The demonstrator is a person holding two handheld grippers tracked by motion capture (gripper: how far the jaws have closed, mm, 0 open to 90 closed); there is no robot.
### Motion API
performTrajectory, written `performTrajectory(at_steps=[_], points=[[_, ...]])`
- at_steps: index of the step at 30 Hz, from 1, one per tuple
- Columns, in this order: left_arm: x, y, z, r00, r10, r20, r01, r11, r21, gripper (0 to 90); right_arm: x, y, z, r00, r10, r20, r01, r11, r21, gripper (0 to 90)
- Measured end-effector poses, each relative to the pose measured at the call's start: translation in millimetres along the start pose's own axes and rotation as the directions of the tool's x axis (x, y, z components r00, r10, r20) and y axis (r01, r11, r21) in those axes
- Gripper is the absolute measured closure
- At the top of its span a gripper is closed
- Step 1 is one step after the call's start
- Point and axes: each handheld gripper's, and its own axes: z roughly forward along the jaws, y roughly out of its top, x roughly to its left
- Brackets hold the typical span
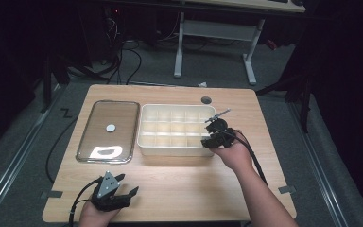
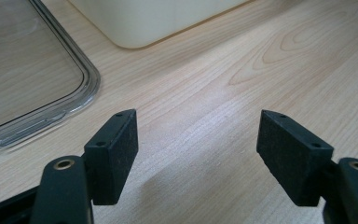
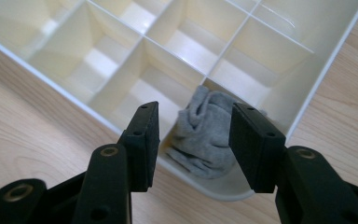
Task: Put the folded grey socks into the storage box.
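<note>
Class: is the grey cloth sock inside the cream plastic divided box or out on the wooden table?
Inside: the bunched grey sock lies in a corner compartment of the cream divided box.

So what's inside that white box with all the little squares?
A crumpled grey sock sits in a corner compartment of the white box. The other compartments in sight look empty. What's under the sock stays covered.

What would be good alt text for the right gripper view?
Open right tongs hover over a crumpled grey sock lying in a corner compartment of a cream divided box, which stands on a light wooden table.
</note>
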Motion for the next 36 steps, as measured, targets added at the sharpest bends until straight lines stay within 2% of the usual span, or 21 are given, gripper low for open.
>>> performTrajectory(at_steps=[2, 5, 7, 10, 11, 15, 18, 20, 24, 27, 33, 35, 36], points=[[-0.3, 0.9, -0.9, 1.0000, -0.006, 0.004, 0.006, 1.0000, -0.007, 29.8, 1.6, -4.6, -3.1, 0.9999, 0.008, -0.013, -0.009, 1.000, -0.017, 52.1], [-1.2, 3.8, -0.5, 1.0000, -0.002, -0.001, 0.002, 0.9999, -0.014, 29.7, 6.7, -10.4, -8.1, 0.9996, -0.025, 0.013, 0.025, 0.999, -0.030, 49.7], [-1.7, 4.3, -0.2, 1.0000, -0.008, 0.005, 0.008, 0.9997, -0.021, 29.6, 9.3, -15.6, -12.0, 0.9998, -0.018, -0.005, 0.018, 0.997, -0.071, 49.2], [-2.9, 2.6, 0.9, 1.0000, 0.001, 0.005, -0.001, 0.9999, -0.010, 29.6, 8.8, -25.9, -14.7, 0.9989, 0.032, -0.035, -0.036, 0.991, -0.128, 44.8], [-3.0, 2.7, 1.0, 1.0000, 0.001, 0.005, -0.001, 1.0000, -0.010, 29.6, 9.0, -28.2, -14.8, 0.9988, 0.035, -0.035, -0.040, 0.990, -0.135, 44.2], [-5.5, 5.1, 1.9, 0.9999, 0.015, -0.002, -0.016, 0.9997, -0.021, 29.6, 14.8, -41.1, -15.1, 0.9998, 0.018, -0.009, -0.019, 0.983, -0.183, 41.2], [-6.5, 4.1, 2.0, 0.9999, 0.016, -0.001, -0.016, 0.9997, -0.017, 29.6, 20.6, -52.9, -15.2, 0.9996, 0.017, -0.025, -0.022, 0.973, -0.230, 39.3], [-6.8, 3.9, 1.6, 0.9999, 0.015, -0.002, -0.015, 0.9997, -0.017, 29.6, 26.5, -61.4, -14.0, 0.9999, 0.009, -0.015, -0.012, 0.970, -0.244, 36.2], [-7.8, 4.2, 1.6, 0.9998, 0.019, -0.006, -0.019, 0.9996, -0.021, 29.6, 38.0, -80.8, -9.8, 0.9998, -0.016, 0.009, 0.018, 0.956, -0.293, 33.0], [-8.3, 3.8, 1.3, 0.9998, 0.020, -0.005, -0.020, 0.9996, -0.020, 29.6, 45.6, -94.5, -2.2, 0.9996, -0.029, 0.004, 0.029, 0.952, -0.304, 32.7], [-7.6, 5.1, -0.7, 0.9998, 0.020, -0.006, -0.020, 0.9992, -0.033, 29.6, 58.0, -117.1, 15.6, 0.9993, -0.006, -0.036, -0.005, 0.949, -0.316, 34.0], [-6.7, 5.1, -1.4, 0.9998, 0.017, -0.007, -0.017, 0.9991, -0.039, 29.6, 63.2, -123.4, 21.0, 0.9996, 0.001, -0.029, -0.010, 0.947, -0.322, 33.9], [-6.1, 5.0, -2.0, 0.9998, 0.017, -0.008, -0.017, 0.9991, -0.038, 29.7, 65.2, -127.3, 22.8, 0.9996, 0.011, -0.024, -0.019, 0.942, -0.334, 34.1]])
